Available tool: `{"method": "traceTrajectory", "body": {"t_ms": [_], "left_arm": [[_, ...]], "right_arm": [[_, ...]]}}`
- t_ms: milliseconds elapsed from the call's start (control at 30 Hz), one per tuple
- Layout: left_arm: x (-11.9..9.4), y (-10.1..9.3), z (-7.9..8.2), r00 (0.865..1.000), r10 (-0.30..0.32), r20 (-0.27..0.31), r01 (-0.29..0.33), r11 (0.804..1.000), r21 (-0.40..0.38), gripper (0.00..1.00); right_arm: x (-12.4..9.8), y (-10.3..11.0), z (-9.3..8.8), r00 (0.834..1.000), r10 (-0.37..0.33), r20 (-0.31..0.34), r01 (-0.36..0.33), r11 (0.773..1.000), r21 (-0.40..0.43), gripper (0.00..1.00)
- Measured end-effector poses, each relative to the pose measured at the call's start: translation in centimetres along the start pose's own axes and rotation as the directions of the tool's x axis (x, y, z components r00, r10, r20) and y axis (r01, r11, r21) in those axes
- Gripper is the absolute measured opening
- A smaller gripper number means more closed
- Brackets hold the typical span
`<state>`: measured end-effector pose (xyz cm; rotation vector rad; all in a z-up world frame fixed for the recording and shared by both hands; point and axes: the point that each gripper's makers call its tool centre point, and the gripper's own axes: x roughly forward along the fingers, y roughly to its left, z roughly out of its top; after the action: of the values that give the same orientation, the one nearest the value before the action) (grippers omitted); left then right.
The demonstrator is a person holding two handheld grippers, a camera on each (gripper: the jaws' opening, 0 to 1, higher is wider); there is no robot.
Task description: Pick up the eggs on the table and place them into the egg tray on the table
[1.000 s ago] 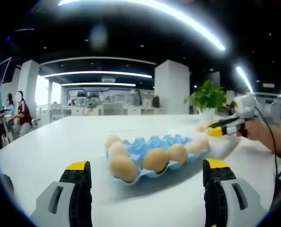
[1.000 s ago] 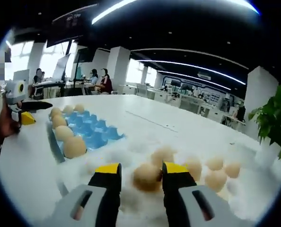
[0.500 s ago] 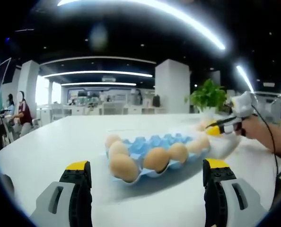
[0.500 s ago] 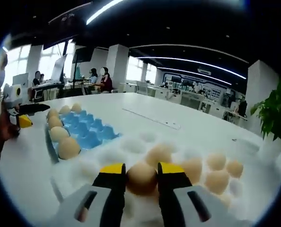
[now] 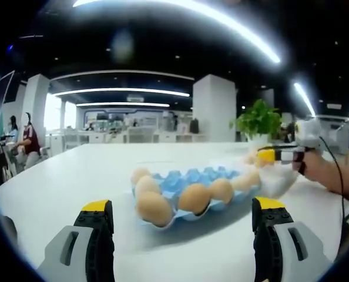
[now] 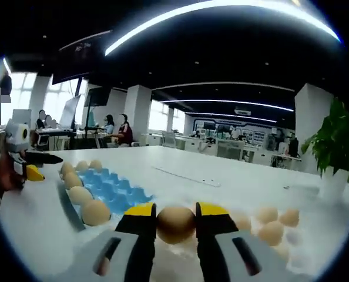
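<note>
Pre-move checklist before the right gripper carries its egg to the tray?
1. Egg gripped by right gripper: ok, yellow-tipped jaws closed on both sides.
2. Egg lifted off the white tray: ok, looks raised above the other loose eggs.
3. Free cups in blue egg tray: ok, the middle cups are bare.
4. Left gripper out of the way: ok, open, apart from the tray, holding nothing.
5. Grip firmness: cannot tell.

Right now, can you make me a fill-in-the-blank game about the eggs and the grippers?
1. The right gripper is shut on an ____.
2. The egg tray is coloured ____.
3. The left gripper has its jaws ____, holding nothing.
4. The green plant stands in a ____ pot.

Missing words: egg; blue; open; white
</note>
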<state>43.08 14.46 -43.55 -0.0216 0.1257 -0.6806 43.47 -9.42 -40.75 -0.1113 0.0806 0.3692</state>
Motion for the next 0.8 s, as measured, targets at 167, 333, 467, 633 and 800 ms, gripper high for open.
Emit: {"method": "traceTrajectory", "body": {"t_ms": [167,333,467,633,800], "left_arm": [[0.0,-0.1,-0.1,1.0,-0.002,-0.004,0.002,1.0,0.008,1.0],[0.0,-0.2,-0.1,1.0,-0.001,-0.004,0.001,1.0,0.008,1.0],[-0.1,-0.3,-0.2,1.0,-0.001,-0.006,0.001,1.0,0.009,1.0],[-0.1,-0.3,-0.2,1.0,0.003,-0.005,-0.003,1.0,0.01,1.0],[0.0,0.1,-0.3,1.0,0.006,-0.009,-0.006,1.0,0.012,1.0]], "right_arm": [[2.9,2.4,1.2,0.996,0.085,0.012,-0.085,0.996,-0.002,0.27],[6.6,6.8,2.7,0.97,0.242,0.0,-0.242,0.969,0.045,0.27],[9.3,11.0,3.3,0.942,0.334,-0.03,-0.335,0.942,-0.019,0.27],[12.8,15.9,3.3,0.9,0.427,-0.091,-0.434,0.898,-0.073,0.27],[14.5,18.0,1.2,0.879,0.425,-0.215,-0.447,0.892,-0.069,0.27]]}}
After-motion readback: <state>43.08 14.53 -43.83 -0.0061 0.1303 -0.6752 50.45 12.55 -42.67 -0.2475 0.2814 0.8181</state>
